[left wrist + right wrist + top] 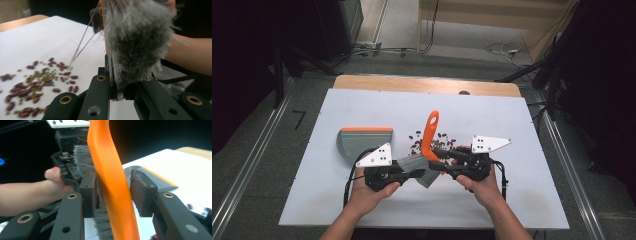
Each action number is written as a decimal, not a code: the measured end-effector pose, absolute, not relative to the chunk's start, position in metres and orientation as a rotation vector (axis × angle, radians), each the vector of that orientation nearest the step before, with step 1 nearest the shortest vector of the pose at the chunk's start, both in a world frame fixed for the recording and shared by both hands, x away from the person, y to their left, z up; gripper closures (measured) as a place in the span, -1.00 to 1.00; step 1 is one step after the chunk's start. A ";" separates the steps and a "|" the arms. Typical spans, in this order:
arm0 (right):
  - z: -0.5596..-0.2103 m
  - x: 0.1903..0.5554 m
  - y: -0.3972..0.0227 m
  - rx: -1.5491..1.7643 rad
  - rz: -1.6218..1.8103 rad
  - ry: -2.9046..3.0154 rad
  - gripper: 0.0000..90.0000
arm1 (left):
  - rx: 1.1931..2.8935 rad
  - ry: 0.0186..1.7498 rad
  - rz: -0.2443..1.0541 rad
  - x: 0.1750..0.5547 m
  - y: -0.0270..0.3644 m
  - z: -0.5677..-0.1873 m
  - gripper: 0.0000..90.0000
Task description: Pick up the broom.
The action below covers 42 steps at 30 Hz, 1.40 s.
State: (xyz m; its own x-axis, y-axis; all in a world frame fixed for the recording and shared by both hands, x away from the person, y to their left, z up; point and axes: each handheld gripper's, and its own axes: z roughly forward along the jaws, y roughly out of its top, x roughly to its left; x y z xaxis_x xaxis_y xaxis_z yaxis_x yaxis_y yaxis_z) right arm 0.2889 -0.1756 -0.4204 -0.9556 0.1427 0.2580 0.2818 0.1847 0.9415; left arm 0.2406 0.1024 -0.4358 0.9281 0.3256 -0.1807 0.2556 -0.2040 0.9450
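A hand brush with an orange handle [430, 131] and grey bristles [417, 165] is held above the white table, handle pointing away from me. My left gripper [412, 172] is shut on the bristle head; in the left gripper view the bristles [137, 42] sit pinched between its jaws [122, 85]. My right gripper [438, 162] comes in from the right. In the right gripper view the handle [110, 182] runs between its pads [113, 195], against the left pad, with a thin gap at the right pad. Red and green beans [437, 142] [37, 82] lie scattered just beyond.
A grey dustpan [362, 142] with an orange lip lies flat left of the beans, seen too behind the right pad [152, 178]. The white table top [362, 105] ends in a wooden strip at the far side. Cables lie on the floor beyond.
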 end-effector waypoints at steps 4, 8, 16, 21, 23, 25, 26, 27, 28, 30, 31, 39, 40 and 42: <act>-0.422 0.288 -0.175 -0.367 -1.864 -2.321 0.30 | 1.805 0.415 0.059 0.240 0.100 -0.437 0.91; -0.424 0.290 -0.176 -0.344 -1.852 -2.296 0.33 | 1.804 0.400 0.038 0.240 0.099 -0.438 0.91; -0.425 0.290 -0.177 -0.310 -1.814 -2.291 0.50 | 1.800 0.390 -0.025 0.243 0.101 -0.441 0.91; -0.423 0.287 -0.175 -0.329 -1.817 -2.339 0.51 | 1.792 0.407 -0.024 0.244 0.102 -0.442 0.86; -0.422 0.286 -0.174 -0.350 -1.822 -2.347 0.51 | 1.778 0.433 0.007 0.242 0.103 -0.442 0.79; -0.422 0.286 -0.173 -0.371 -1.821 -2.350 0.52 | 1.765 0.466 0.052 0.239 0.104 -0.442 0.65; -0.421 0.286 -0.173 -0.382 -1.820 -2.358 0.51 | 1.761 0.481 0.067 0.238 0.106 -0.442 0.55; -0.421 0.286 -0.174 -0.395 -1.825 -2.369 0.52 | 1.754 0.493 0.067 0.238 0.108 -0.443 0.50; -0.420 0.286 -0.174 -0.413 -1.825 -2.372 0.52 | 1.748 0.503 0.069 0.238 0.110 -0.443 0.45; -0.420 0.287 -0.176 -0.447 -1.835 -2.377 0.52 | 1.741 0.515 0.072 0.238 0.113 -0.443 0.34; -0.419 0.288 -0.177 -0.462 -1.841 -2.380 0.52 | 1.732 0.538 0.082 0.238 0.117 -0.443 0.28; -0.417 0.291 -0.183 -0.594 -1.847 -2.442 0.52 | 1.712 0.590 0.128 0.236 0.127 -0.443 -0.12; -0.417 0.291 -0.183 -0.594 -1.847 -2.442 0.52 | 1.713 0.594 0.130 0.236 0.129 -0.443 -0.12; -0.417 0.293 -0.184 -0.654 -1.841 -2.465 0.52 | 1.709 0.611 0.149 0.236 0.135 -0.443 -0.27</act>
